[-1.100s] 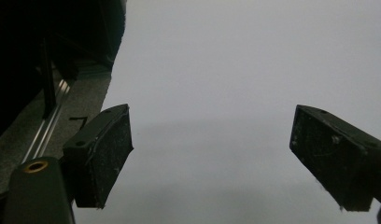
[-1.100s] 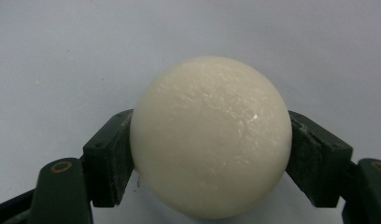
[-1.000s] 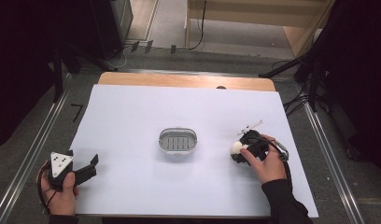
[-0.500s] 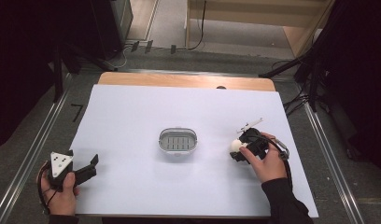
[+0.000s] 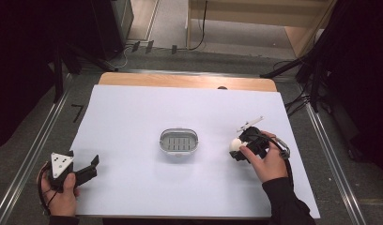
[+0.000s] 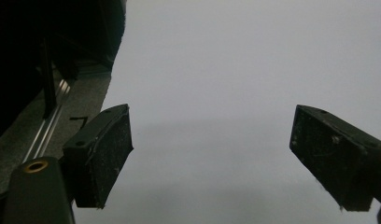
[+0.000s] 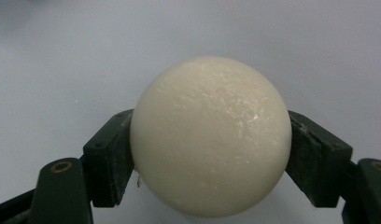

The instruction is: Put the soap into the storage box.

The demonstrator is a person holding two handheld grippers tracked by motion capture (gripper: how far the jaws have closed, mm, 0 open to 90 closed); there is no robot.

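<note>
A cream-white round ball (image 7: pixel 211 135) sits between the pads of my right gripper (image 7: pixel 211 154), which is shut on it from both sides. From above, the same ball (image 5: pixel 235 144) shows at the tip of the right gripper (image 5: pixel 237 149), held just over the white table right of the centre. A small oval grey dish (image 5: pixel 179 141) with a slotted bottom stands at the middle of the table, left of the ball. My left gripper (image 5: pixel 88 169) rests at the front left corner, its jaws wide apart with nothing between the pads (image 6: pixel 107 154).
The white table cover (image 5: pixel 133 112) reaches a wooden strip (image 5: pixel 189 80) at the far edge. A thin white stick-like part (image 5: pixel 249 123) lies just behind the right gripper. Dark floor, metal rails and cables surround the table.
</note>
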